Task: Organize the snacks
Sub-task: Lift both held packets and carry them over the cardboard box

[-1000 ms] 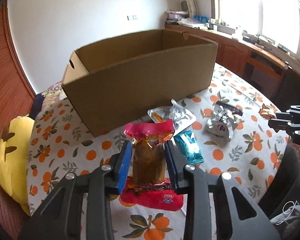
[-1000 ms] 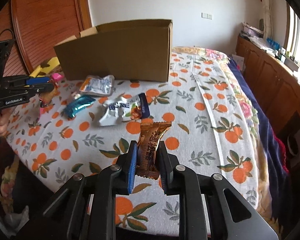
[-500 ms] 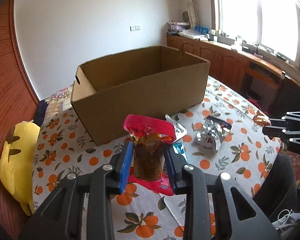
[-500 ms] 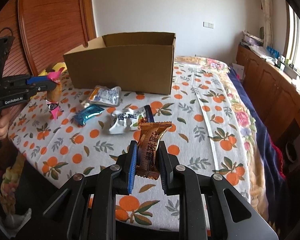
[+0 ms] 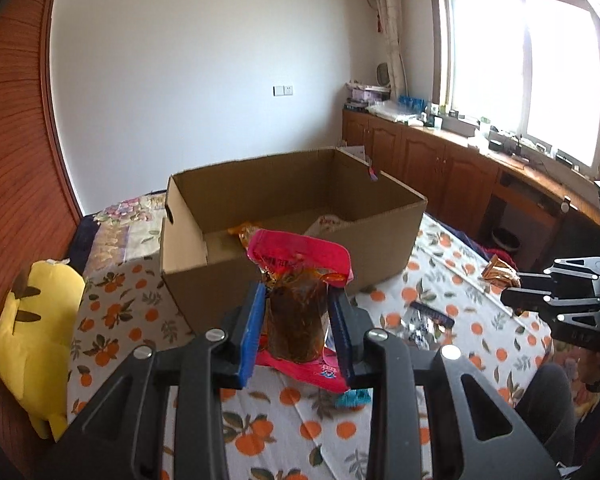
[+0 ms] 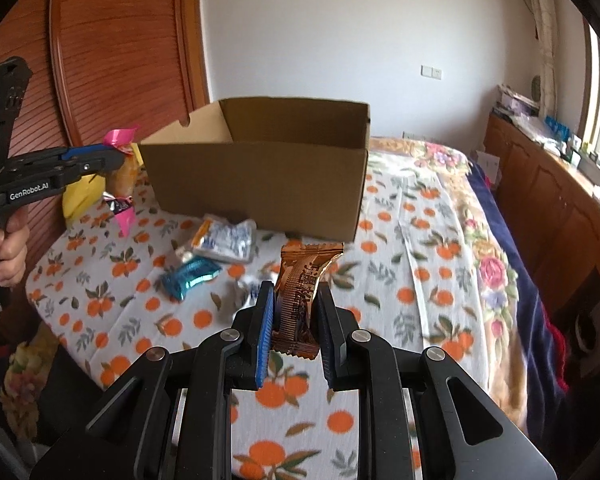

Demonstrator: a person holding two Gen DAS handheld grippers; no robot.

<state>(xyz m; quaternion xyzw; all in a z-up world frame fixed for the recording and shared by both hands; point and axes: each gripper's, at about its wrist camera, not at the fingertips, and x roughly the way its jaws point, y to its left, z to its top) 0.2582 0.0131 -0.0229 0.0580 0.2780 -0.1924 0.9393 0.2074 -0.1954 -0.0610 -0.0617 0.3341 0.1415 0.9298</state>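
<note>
My left gripper (image 5: 298,320) is shut on a red-topped clear snack pouch (image 5: 298,276) with dark contents, held in the air in front of the open cardboard box (image 5: 380,240). It also shows in the right wrist view (image 6: 112,156) at the left. My right gripper (image 6: 294,312) is shut on a brown wafer snack bar (image 6: 300,288), lifted above the table. The box (image 6: 260,184) stands at the back of the table and holds a few packets (image 5: 328,222). A white packet (image 6: 224,238), a teal packet (image 6: 190,278) and a silver packet (image 5: 424,322) lie on the cloth.
The table has an orange-print cloth (image 6: 400,280). A yellow plush toy (image 5: 32,336) lies at the table's left edge. Wooden cabinets (image 5: 440,160) run under the window on the right. A wooden panel wall (image 6: 120,48) stands behind the left side.
Both grippers have risen with their snacks. The left one lifted the red pouch off the table, and the box interior now shows. The right one carries the brown bar toward the box.
</note>
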